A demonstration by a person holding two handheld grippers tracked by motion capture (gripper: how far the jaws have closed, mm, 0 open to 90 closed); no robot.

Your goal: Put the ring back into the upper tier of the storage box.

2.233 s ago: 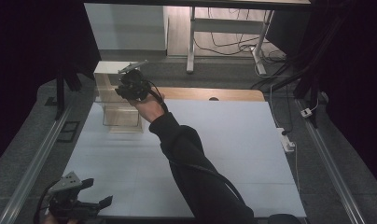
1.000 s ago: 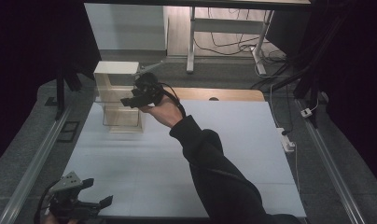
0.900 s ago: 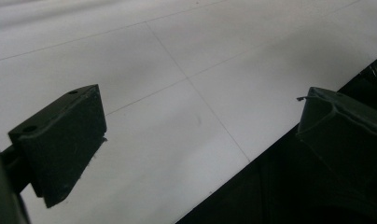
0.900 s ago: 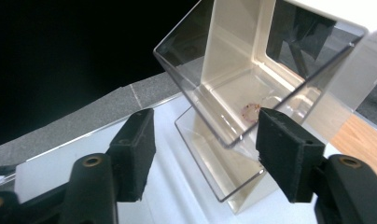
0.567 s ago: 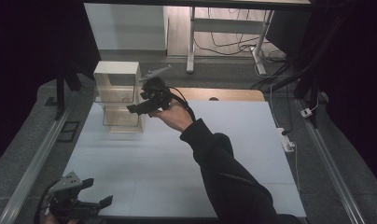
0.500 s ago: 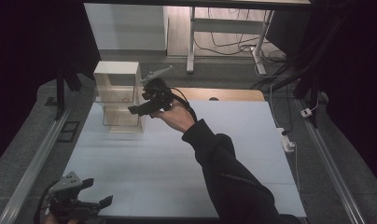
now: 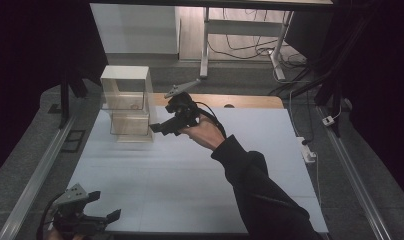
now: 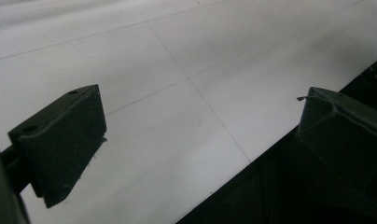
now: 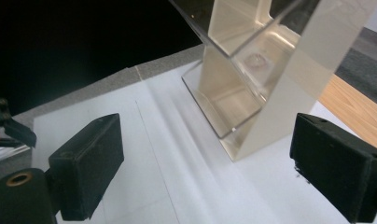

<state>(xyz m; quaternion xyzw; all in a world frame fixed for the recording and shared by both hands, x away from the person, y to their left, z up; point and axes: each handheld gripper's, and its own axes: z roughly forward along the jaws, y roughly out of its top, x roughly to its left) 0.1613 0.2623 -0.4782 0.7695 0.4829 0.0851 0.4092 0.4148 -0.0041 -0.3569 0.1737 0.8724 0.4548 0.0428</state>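
Clear two-tier stand (image 7: 128,102) — upright, table's far-left

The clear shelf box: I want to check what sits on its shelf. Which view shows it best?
The right gripper view: the clear shelf box is close, with a small round thing on its shelf. The high view shows the whole box far off, that thing a speck.
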